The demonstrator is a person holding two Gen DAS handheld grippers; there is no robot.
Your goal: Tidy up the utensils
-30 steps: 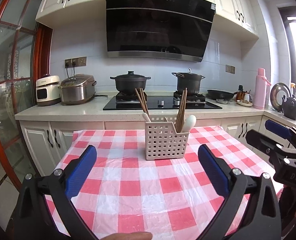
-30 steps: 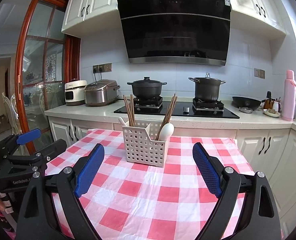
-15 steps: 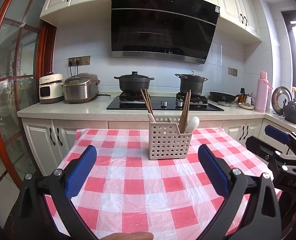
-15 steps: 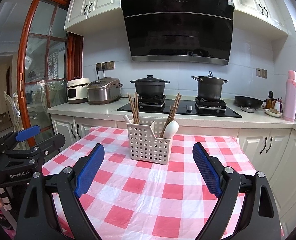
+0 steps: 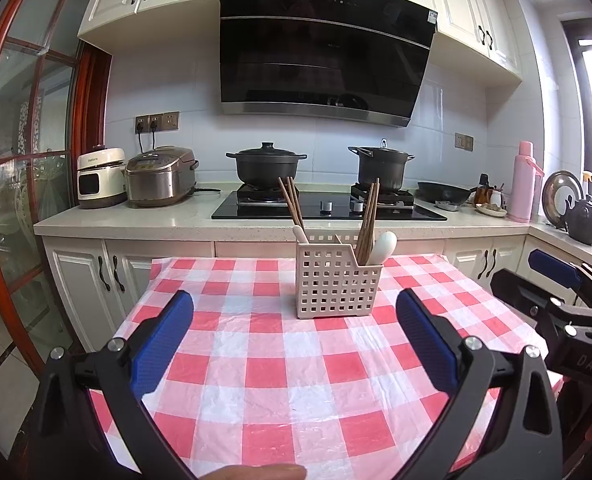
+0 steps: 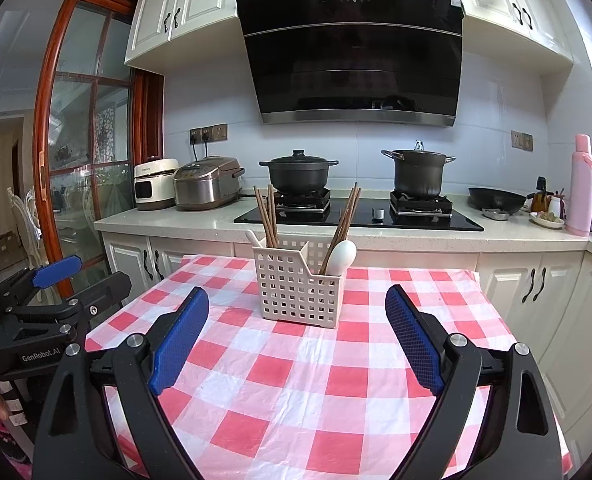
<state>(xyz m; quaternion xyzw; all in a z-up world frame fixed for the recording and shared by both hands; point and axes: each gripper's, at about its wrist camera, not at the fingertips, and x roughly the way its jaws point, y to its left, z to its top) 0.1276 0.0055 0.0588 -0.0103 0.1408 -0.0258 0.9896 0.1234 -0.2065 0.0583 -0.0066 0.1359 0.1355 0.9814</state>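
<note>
Caddy: white perforated plastic holder [image 5: 337, 284] standing upright on the table [image 5: 256, 360], toward its far side; no loose utensils show on the checked cloth
Contents: one bunch of wooden chopsticks [image 5: 291, 202] in the left compartment beside a small white spoon handle [image 5: 299, 233]; a second bunch of chopsticks [image 5: 368, 222] leaning in the right compartment with a larger white spoon [image 5: 384, 245]
Handling: chopsticks likely light, stiff and thin, apt to roll or fan apart; best pinched across the bunch above the rim; spoons look glazed, so probably slippery and breakable; the caddy itself seems light and could tip or slide if a piece is pulled sideways
Left gripper [image 5: 294, 340]: fingers spread wide, holding nothing; hovering over the near part of the table, well short of the caddy
Right gripper [image 6: 297, 334]: fingers equally wide apart and empty; also short of the caddy
Room: bare cloth on every side of the caddy; table edges fall away left and right; the grippers sit close beside each other, so crossing paths is the likeliest snag
</note>
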